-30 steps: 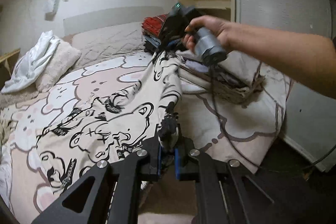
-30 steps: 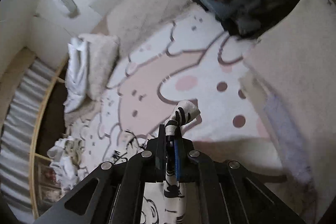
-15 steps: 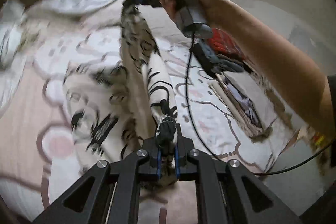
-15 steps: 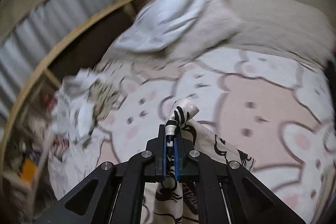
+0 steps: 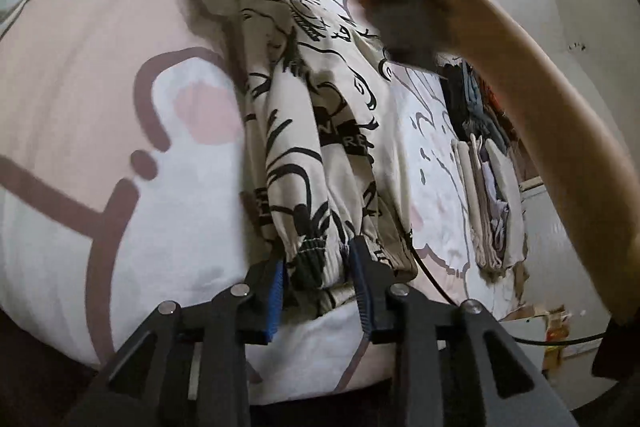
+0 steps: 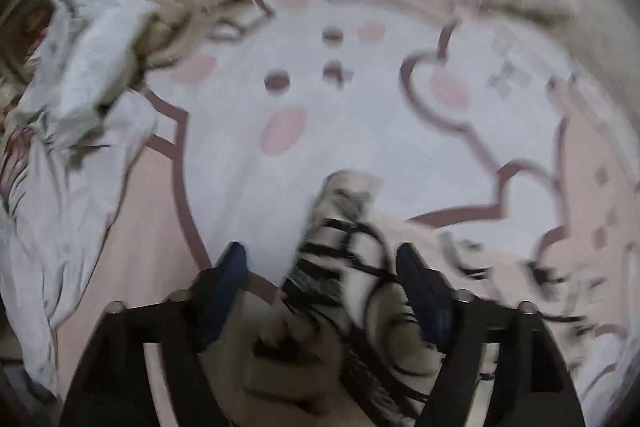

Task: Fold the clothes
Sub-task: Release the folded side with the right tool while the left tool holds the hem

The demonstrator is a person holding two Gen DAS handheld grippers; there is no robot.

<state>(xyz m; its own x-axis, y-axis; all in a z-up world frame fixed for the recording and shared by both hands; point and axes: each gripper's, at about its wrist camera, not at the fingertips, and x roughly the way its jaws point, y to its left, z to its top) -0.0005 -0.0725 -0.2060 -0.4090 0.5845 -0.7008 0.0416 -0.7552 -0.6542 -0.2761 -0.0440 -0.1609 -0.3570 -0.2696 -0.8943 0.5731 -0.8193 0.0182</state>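
1. Since the earlier frames both hands swung the printed sweatshirt point(image 5: 316, 131) down onto the bunny bedspread point(image 5: 100, 155).
2. Left gripper point(image 5: 320, 267) jaws are opening, cuff loose between them at 6 o'clock.
3. Right gripper point(image 6: 320, 279) jaws are opening, fabric released between them.

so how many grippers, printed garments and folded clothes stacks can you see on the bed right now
grippers: 2, the left gripper and the right gripper
cream garment with black cartoon print: 1
stacks of folded clothes: 2, one beige and pale, one dark
total: 5
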